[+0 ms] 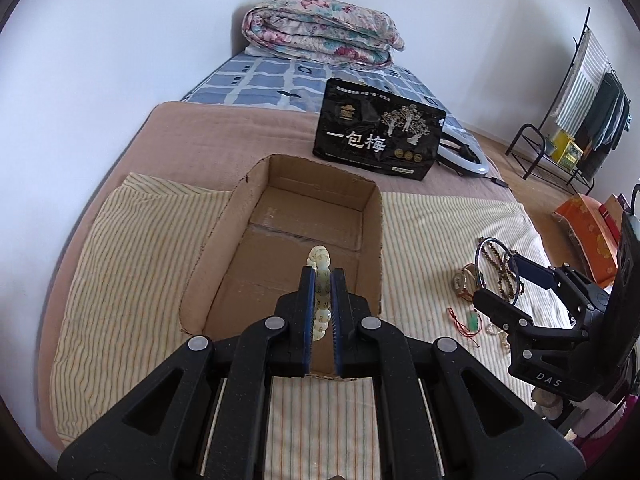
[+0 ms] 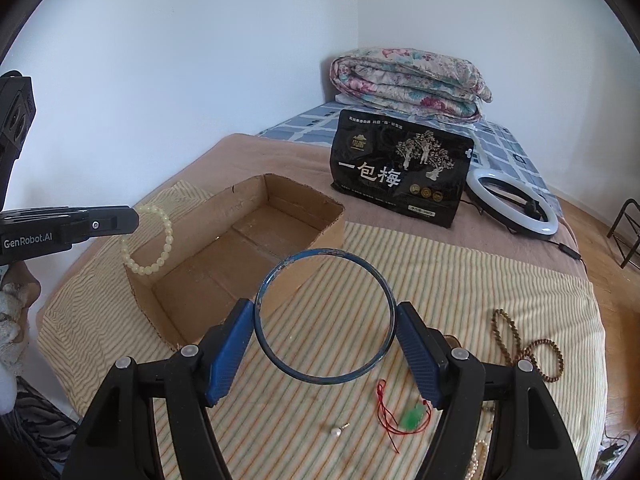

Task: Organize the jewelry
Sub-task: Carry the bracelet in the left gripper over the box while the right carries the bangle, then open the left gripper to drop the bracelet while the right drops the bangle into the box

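My left gripper (image 1: 322, 274) is shut on a pale bead bracelet (image 1: 320, 280) and holds it above the open cardboard box (image 1: 372, 232). From the right wrist view the bracelet (image 2: 150, 240) hangs from the left gripper (image 2: 134, 218) over the box's (image 2: 320, 236) near left corner. My right gripper (image 2: 325, 316) is shut on a thin blue bangle (image 2: 264, 280), held above the striped cloth (image 2: 460, 280) right of the box. It shows in the left wrist view too (image 1: 500, 276), with the bangle (image 1: 478, 258).
Loose on the cloth lie brown bead strings (image 2: 520, 344), a green pendant on red cord (image 2: 412, 420), a small pearl piece (image 2: 336, 432) and a pearl strand (image 2: 476, 460). A black snack bag (image 2: 400, 172), ring light (image 2: 516, 204) and folded quilt (image 2: 408, 84) stand behind.
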Demonstrator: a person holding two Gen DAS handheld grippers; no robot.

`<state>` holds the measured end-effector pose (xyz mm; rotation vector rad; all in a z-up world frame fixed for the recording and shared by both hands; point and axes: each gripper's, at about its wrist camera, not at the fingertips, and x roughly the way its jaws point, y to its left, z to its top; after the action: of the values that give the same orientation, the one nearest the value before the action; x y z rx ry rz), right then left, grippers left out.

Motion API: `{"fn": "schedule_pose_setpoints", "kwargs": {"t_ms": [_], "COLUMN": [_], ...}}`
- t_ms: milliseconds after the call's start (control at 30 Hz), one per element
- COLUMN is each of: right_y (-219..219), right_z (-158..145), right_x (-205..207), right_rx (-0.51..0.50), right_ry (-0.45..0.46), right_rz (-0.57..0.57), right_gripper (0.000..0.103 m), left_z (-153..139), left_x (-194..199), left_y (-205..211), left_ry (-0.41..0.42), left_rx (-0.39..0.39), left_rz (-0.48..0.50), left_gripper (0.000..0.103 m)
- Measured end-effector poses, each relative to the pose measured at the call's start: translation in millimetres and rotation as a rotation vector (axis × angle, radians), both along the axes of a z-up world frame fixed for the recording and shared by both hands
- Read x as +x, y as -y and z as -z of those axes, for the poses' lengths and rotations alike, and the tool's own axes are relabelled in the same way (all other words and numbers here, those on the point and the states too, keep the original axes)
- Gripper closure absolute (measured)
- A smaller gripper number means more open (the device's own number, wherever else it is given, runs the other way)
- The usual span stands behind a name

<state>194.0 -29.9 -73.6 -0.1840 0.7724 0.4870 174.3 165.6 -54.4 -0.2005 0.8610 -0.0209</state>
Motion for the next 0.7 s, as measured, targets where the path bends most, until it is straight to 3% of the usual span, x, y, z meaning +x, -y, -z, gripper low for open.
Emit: {"fn": "schedule_pose_setpoints", "kwargs": {"t_ms": [233,700], "right_y": [-30,-73], "right_z": [10,33], "right_x": [25,54], "right_rx": [0.017,0.006], "right_ry": [-0.023,-0.055], "right_rz": [-0.010,-0.055], "right_gripper": [0.029,0.029], "left_z": [18,34], "left_x": [5,13], "left_y": [-28,-38], "left_ry": [-0.057,-0.096], "left_rx": [-0.022,-0.001], "left_rz": [-0.045,-0.063], "left_gripper": [0.098,0.098]}}
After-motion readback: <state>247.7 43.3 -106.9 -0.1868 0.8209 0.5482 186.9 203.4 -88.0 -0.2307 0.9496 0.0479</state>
